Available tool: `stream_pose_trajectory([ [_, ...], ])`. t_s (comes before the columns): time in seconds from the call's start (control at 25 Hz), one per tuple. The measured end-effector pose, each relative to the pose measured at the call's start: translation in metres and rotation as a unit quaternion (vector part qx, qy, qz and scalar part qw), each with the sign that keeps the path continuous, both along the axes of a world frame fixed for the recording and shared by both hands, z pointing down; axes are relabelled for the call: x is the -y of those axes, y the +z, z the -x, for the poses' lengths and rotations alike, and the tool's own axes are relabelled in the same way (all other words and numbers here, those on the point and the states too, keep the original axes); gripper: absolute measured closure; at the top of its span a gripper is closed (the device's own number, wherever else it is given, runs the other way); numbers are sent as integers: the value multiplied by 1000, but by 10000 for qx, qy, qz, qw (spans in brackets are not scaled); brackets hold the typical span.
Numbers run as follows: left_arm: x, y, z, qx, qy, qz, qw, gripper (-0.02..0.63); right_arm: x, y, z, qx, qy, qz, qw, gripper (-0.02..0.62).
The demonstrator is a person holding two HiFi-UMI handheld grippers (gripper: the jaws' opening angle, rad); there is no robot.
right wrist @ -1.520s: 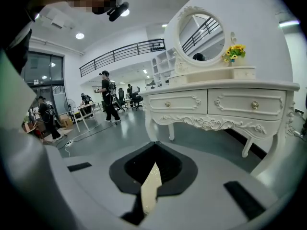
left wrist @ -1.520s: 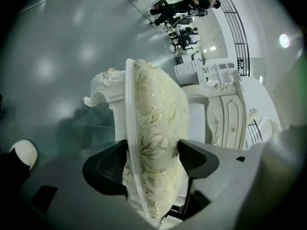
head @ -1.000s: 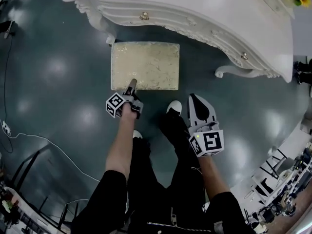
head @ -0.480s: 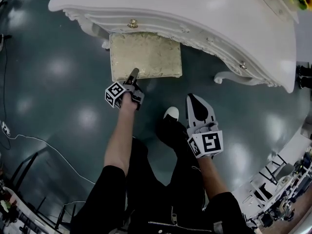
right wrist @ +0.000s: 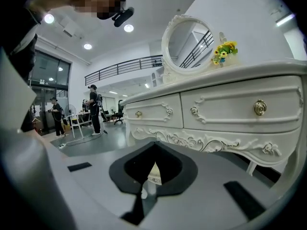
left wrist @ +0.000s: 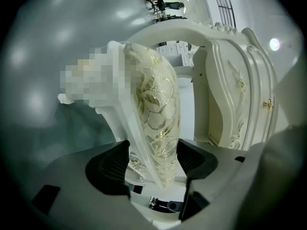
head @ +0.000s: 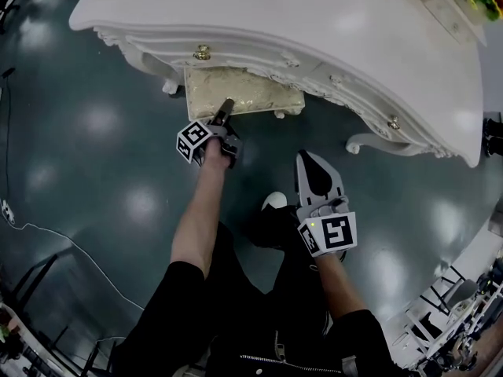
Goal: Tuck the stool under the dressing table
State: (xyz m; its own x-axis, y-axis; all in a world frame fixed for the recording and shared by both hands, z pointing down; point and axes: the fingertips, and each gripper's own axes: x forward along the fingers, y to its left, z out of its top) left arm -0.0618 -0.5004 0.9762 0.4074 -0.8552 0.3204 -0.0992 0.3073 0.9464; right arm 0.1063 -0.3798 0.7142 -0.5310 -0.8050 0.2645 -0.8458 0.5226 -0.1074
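The stool (head: 244, 93), with a cream and gold patterned cushion, stands mostly beneath the white dressing table (head: 314, 22); only its near strip shows in the head view. My left gripper (head: 224, 115) is shut on the stool's near seat edge. In the left gripper view the cushion edge (left wrist: 158, 123) runs between the two dark pads (left wrist: 108, 169). My right gripper (head: 313, 163) hangs shut and empty over the floor to the right, apart from the stool. It faces the table's drawer front (right wrist: 216, 111), with its own tips (right wrist: 153, 147) together.
A curved table leg (head: 365, 142) stands on the teal floor right of the stool. The person's shoe (head: 273, 201) is just behind the stool. A thin cable (head: 47, 234) crosses the floor at left. An oval mirror (right wrist: 187, 42) and yellow flowers (right wrist: 224, 49) sit on the table.
The stool has slid forward under the dressing table, and my left gripper went with it, still shut on its edge. The right gripper stayed shut beside it.
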Motion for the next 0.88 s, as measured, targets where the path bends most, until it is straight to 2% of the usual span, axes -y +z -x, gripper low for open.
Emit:
stream_pose_trajectory([
  [0.32, 74, -5, -26, 99, -261, -620, 9977, 304, 9, 8, -23, -69, -123, -398, 9991, 588],
  [0.48, 88, -5, -42, 14, -256, -873, 9959, 311, 14, 19, -34, 0, -44, -502, 9987, 588],
  [0.72, 111, -3, -54, -77, -28, -818, 9966, 314, 6, 25, -26, -114, -251, -584, 9979, 588],
  [0.88, 107, -18, -57, -108, -88, -1123, 9936, 316, -4, 21, -26, -169, -218, -528, 9982, 588],
])
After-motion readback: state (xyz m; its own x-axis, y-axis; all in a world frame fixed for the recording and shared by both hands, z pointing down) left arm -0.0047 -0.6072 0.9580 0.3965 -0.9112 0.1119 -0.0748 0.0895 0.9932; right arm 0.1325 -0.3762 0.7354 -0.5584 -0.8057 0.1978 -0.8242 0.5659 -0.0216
